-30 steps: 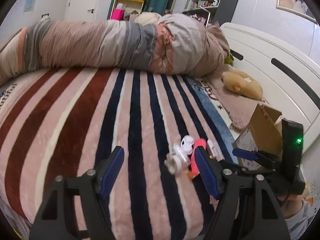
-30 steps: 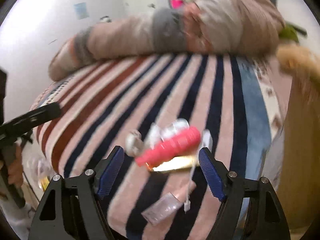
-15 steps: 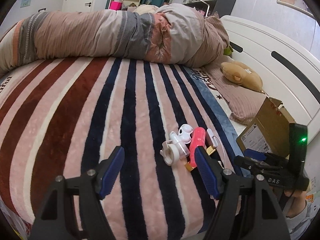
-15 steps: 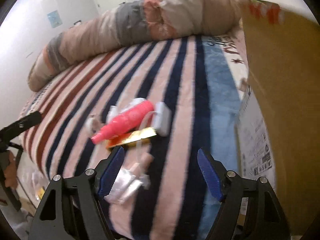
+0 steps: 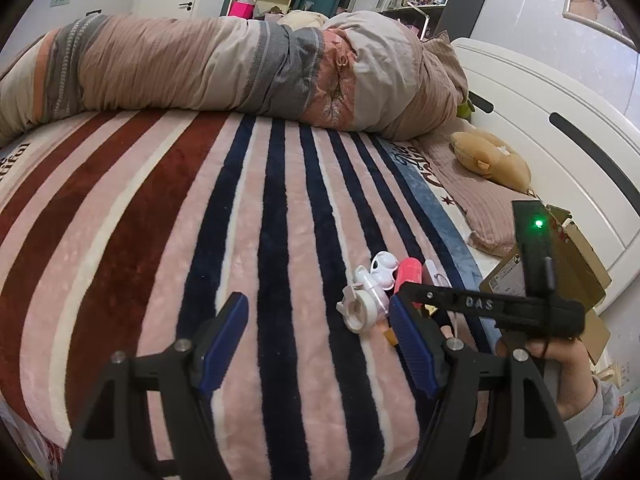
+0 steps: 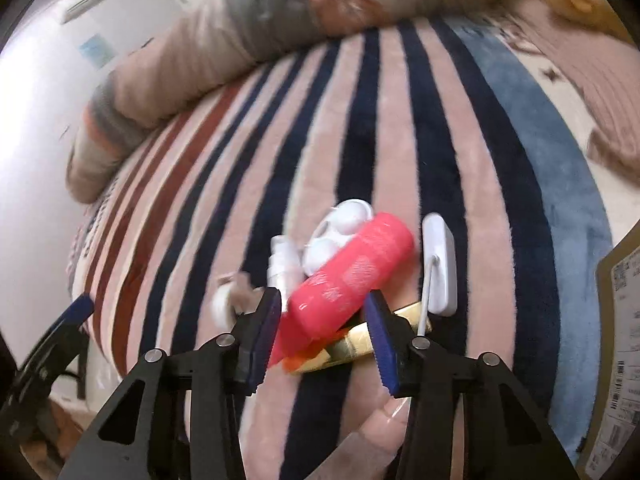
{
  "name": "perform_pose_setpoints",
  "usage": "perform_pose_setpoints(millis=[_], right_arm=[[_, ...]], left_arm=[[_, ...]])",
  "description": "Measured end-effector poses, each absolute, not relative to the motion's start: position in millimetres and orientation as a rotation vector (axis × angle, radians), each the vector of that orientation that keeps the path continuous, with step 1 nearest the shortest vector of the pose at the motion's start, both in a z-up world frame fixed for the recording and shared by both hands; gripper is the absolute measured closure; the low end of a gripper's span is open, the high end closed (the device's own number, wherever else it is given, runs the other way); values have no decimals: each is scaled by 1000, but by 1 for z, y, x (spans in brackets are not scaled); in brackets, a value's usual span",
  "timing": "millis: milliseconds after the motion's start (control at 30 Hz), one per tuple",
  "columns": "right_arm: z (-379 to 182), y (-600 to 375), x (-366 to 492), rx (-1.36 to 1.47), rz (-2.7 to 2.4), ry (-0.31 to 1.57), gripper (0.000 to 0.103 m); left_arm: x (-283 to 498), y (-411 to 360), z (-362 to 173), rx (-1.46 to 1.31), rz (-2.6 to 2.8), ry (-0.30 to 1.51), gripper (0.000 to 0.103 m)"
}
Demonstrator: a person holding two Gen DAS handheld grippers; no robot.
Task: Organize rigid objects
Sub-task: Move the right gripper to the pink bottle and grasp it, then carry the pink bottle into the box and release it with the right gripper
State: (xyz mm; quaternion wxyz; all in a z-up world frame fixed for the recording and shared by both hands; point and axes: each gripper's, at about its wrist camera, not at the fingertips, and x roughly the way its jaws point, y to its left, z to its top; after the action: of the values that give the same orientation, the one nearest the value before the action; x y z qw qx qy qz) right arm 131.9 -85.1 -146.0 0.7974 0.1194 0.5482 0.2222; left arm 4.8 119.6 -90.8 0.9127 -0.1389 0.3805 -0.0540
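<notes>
A small pile lies on the striped blanket: a pink bottle point(image 6: 348, 276), a white lens case point(image 6: 340, 228), a small white bottle point(image 6: 282, 268), a white tape roll point(image 5: 360, 308), a white charger with cable point(image 6: 440, 264) and a gold packet point(image 6: 360, 344). My right gripper point(image 6: 324, 332) has its jaws partly closed around the lower end of the pink bottle; contact is not clear. My left gripper point(image 5: 316, 336) is open and empty, just left of the pile. The pink bottle point(image 5: 408, 276) also shows there, partly behind the right gripper's body.
A cardboard box point(image 5: 560, 264) stands at the bed's right edge, also in the right wrist view point(image 6: 620, 340). A rolled duvet point(image 5: 240, 68) lies across the far side. A plush toy point(image 5: 492, 160) lies by the white headboard point(image 5: 540, 112).
My right gripper has swung back from the box to the pile and its jaws have narrowed around the pink bottle. My left gripper has stayed open, shifting slightly.
</notes>
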Motion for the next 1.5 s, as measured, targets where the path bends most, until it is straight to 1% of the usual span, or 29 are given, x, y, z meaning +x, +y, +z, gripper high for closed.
perform_pose_setpoints(millis=[333, 433, 633, 833, 867, 1033, 1100, 1167, 1200, 1267, 1300, 1367, 1433, 1500], right_arm=[[-168, -81, 161, 349, 473, 1267, 64], [-167, -83, 161, 354, 482, 1237, 67], [-154, -89, 145, 349, 536, 1156, 69], [-112, -83, 116, 248, 647, 974, 69], [-104, -82, 112, 240, 673, 953, 74], [-60, -73, 77, 112, 769, 814, 75], [-48, -74, 69, 107, 762, 796, 75], [-39, -83, 58, 109, 795, 764, 75], [-31, -88, 51, 98, 808, 734, 75], [-15, -97, 36, 78, 828, 676, 75], [-5, -105, 28, 78, 838, 642, 75], [8, -114, 24, 82, 829, 608, 75], [21, -131, 16, 85, 808, 568, 75], [33, -152, 10, 95, 783, 529, 75]], left_arm=[[7, 121, -92, -303, -122, 786, 33], [5, 121, -91, -303, -123, 784, 33], [9, 122, -87, -314, -150, 780, 33], [18, 110, -69, -318, -246, 761, 34], [20, 105, -63, -314, -275, 754, 34], [25, 77, -24, -288, -407, 689, 34], [30, 61, -9, -242, -410, 679, 34], [30, 47, 3, -202, -417, 674, 36], [30, 43, 7, -193, -435, 674, 39], [30, 26, 19, -178, -498, 670, 46], [30, 20, 23, -171, -511, 667, 52], [30, -1, 37, -129, -531, 653, 59], [27, -19, 48, -95, -561, 629, 71], [22, -46, 62, -46, -584, 594, 72]])
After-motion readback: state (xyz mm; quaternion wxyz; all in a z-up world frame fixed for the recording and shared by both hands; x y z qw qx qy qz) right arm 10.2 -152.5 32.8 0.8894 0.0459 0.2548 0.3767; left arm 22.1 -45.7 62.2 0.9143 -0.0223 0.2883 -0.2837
